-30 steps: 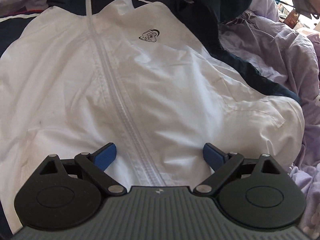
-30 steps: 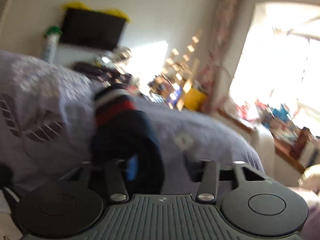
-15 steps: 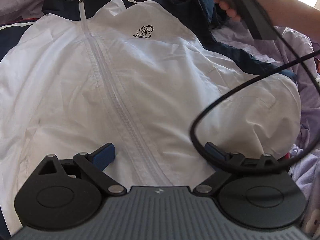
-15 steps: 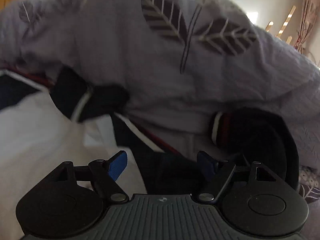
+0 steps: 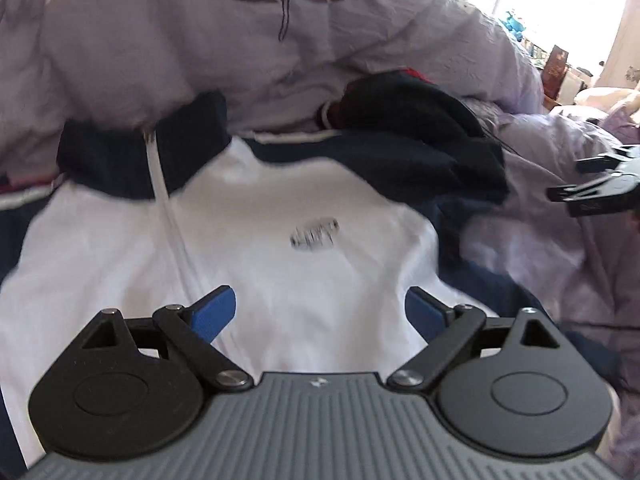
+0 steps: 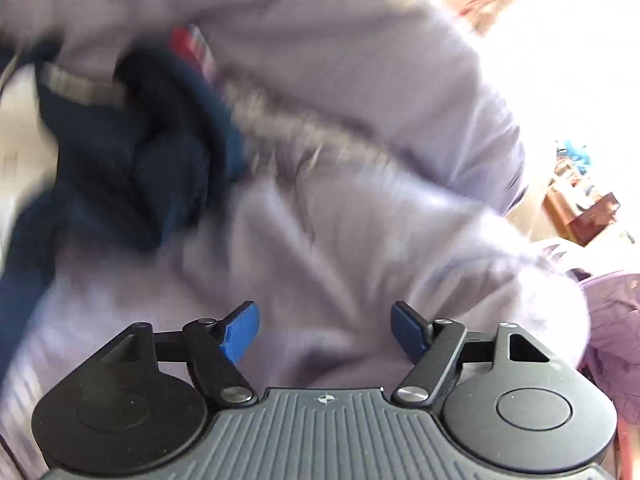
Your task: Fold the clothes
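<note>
A white jacket point(image 5: 280, 272) with a navy collar point(image 5: 120, 160), a white zip and a small chest logo point(image 5: 314, 234) lies front-up on the bed. Its navy sleeve point(image 5: 424, 136) with a red and white cuff lies bunched at the upper right, and shows again in the right wrist view as the sleeve point(image 6: 132, 152). My left gripper point(image 5: 320, 316) hovers open over the chest, nothing between its blue pads. My right gripper point(image 6: 324, 332) hangs over lilac bedding to the right of the sleeve, its jaws opening and empty; it also shows as the right gripper point(image 5: 584, 192) at the edge.
A crumpled lilac quilt point(image 5: 240, 40) with a leaf print is heaped behind the collar and spreads to the right as the quilt point(image 6: 360, 200). A bright window and cluttered furniture point(image 6: 580, 216) lie beyond the bed at the far right.
My left gripper has moved up the jacket from the hem toward the collar. My right gripper let the navy sleeve go, swung down over the bed, and now sits right of the sleeve.
</note>
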Demonstrator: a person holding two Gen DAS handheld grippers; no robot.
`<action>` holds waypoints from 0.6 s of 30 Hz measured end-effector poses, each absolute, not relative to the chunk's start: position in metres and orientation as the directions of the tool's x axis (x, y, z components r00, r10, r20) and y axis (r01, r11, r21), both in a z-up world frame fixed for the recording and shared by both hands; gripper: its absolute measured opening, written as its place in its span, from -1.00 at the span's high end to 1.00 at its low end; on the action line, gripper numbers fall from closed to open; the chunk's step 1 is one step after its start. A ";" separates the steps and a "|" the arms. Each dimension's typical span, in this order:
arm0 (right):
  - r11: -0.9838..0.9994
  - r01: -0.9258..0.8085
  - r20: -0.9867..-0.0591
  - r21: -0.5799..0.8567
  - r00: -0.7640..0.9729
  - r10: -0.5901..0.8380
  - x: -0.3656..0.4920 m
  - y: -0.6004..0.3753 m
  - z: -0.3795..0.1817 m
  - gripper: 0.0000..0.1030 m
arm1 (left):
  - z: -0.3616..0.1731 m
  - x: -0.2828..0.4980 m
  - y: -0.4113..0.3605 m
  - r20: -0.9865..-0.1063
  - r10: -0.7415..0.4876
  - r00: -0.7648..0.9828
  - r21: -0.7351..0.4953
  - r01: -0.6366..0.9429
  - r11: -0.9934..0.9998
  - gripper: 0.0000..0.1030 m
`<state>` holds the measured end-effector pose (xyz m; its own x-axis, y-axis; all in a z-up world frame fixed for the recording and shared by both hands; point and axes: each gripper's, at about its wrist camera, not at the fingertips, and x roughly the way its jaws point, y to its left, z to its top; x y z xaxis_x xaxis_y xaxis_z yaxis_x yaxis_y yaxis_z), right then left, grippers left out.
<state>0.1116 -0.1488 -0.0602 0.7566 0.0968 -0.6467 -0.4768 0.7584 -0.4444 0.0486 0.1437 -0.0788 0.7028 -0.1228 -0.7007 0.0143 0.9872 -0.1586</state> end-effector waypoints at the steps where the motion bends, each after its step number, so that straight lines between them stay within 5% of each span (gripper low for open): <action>1: 0.777 -0.480 -0.616 -0.407 0.773 0.155 0.114 -0.140 -0.049 -0.57 | -0.082 0.070 0.141 -0.697 -0.117 0.707 -0.160 0.005 0.987 -0.80; 5: 0.661 -0.616 -0.531 -0.429 0.764 0.367 0.121 -0.053 -0.040 -0.83 | -0.116 0.122 0.118 -0.741 -0.149 0.654 -0.209 -0.015 0.978 -0.80; 8: 0.529 -0.636 -0.526 -0.562 0.768 0.365 0.134 0.029 -0.078 -0.98 | -0.151 0.122 0.098 -0.793 -0.094 0.601 -0.139 -0.028 0.990 -0.80; 9: 0.488 -0.634 -0.539 -0.601 0.771 0.339 0.142 0.054 -0.094 -0.73 | -0.155 0.116 0.095 -0.787 -0.076 0.613 -0.117 -0.027 0.993 -0.80; 10: 0.462 -0.637 -0.572 -0.618 0.767 0.292 0.155 0.069 -0.109 0.43 | -0.157 0.112 0.094 -0.783 -0.073 0.618 -0.113 -0.026 0.993 -0.80; 11: 0.477 -0.631 -0.589 -0.612 0.766 0.257 0.166 0.073 -0.116 0.88 | -0.157 0.110 0.095 -0.786 -0.078 0.614 -0.118 -0.026 0.993 -0.80; 18: 0.899 -0.378 -0.347 -0.221 0.892 0.289 0.211 -0.075 0.002 0.82 | -0.159 0.111 0.112 -0.810 -0.099 0.578 -0.137 -0.023 0.990 -0.81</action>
